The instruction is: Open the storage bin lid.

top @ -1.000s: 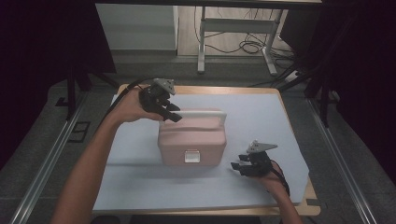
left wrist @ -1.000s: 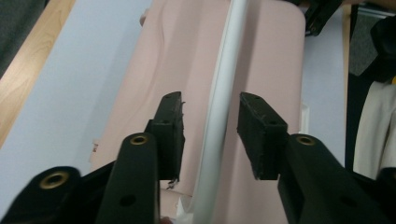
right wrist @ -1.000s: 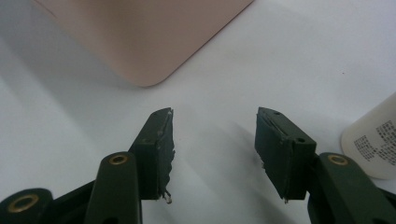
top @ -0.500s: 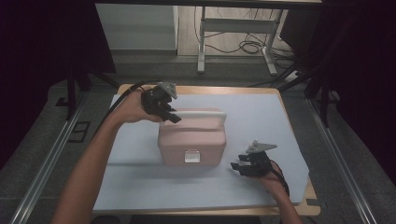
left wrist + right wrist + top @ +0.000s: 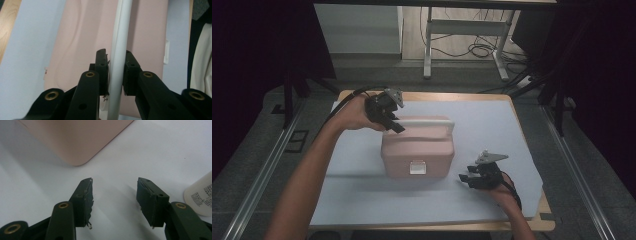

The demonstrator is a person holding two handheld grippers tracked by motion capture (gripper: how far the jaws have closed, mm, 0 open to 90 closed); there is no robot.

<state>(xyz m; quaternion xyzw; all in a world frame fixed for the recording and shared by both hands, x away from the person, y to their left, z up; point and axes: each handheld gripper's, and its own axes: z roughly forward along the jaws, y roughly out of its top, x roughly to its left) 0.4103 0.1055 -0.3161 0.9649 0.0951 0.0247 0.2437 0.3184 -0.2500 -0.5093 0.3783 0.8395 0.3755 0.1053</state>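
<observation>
The left gripper [image 5: 393,123] has just been closing and now pinches the white handle [image 5: 119,50] of the pink box [image 5: 418,155], which sits mid-worktop [image 5: 512,130]. The grip sits at the handle's nine o'clock end, so a lift could tilt the box or let the smooth bar slide through. The right gripper [image 5: 468,179], at four o'clock of the box, is wide open and empty, giving no support.
</observation>
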